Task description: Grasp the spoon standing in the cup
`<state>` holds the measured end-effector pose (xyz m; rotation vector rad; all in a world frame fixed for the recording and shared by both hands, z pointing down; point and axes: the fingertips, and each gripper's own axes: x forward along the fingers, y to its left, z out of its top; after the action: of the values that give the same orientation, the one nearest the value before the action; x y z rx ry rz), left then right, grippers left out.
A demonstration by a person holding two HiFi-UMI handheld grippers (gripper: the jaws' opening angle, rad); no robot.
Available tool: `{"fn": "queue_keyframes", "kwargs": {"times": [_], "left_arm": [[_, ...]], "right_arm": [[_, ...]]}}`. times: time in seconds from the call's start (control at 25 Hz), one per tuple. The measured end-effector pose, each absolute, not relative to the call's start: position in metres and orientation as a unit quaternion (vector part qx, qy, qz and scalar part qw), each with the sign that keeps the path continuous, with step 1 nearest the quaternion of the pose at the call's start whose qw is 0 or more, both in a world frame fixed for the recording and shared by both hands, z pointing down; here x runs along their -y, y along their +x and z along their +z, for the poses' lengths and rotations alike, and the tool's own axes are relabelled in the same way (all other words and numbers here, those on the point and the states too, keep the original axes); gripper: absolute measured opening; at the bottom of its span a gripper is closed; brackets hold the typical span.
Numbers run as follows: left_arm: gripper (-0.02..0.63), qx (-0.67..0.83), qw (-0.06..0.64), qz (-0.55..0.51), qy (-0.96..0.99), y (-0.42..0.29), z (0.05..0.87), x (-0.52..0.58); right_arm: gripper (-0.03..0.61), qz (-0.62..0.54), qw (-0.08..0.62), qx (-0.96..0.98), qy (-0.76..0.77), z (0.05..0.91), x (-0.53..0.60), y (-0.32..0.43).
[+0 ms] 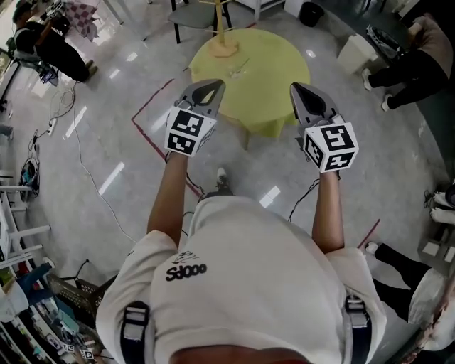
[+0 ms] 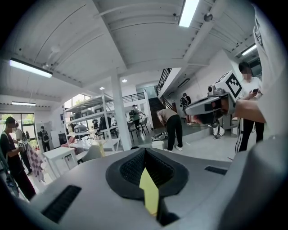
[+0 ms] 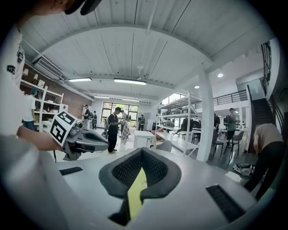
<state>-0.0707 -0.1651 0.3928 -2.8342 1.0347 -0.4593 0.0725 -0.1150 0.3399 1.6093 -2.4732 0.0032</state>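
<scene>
Left gripper (image 1: 215, 84): fingers pressed together, empty.
Right gripper (image 1: 294, 87): fingers together, empty.
Yellow table (image 1: 274, 78): near edge under both tips.

Pretty bright all round: ceiling strip lights (image 2: 189, 11) glared up top, the shiny floor (image 1: 92, 213) threw back white streaks, fisheye bent the edges into black corners.

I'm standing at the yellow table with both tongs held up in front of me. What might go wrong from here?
1. The left tongs and right tongs are both shut and empty. Reaching in like that would likely knock things over rather than grip them, so open one first.
2. On the yellow table, the small clear item is hard to make out. It sits close to a wooden stand, which a reach may bump.
</scene>
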Motion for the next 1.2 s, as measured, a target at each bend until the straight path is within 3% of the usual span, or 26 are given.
{"fn": "queue_keyframes", "kwargs": {"times": [0.56,0.92,1.2], "left_arm": [[0.028,-0.303,0.009,-0.170,-0.938,-0.096,0.429,0.288],[0.028,-0.349,-0.003,-0.173,-0.921,-0.063,0.440,0.312],[0.029,-0.389,-0.009,-0.182,-0.903,-0.043,0.435,0.325]], "right_arm": [[0.023,0.041,0.113,0.810,0.574,0.367,0.235,0.042],[0.023,0.013,0.176,0.817,0.549,0.393,0.262,0.090],[0.023,0.010,0.172,0.841,0.512,0.391,0.273,0.111]]}}
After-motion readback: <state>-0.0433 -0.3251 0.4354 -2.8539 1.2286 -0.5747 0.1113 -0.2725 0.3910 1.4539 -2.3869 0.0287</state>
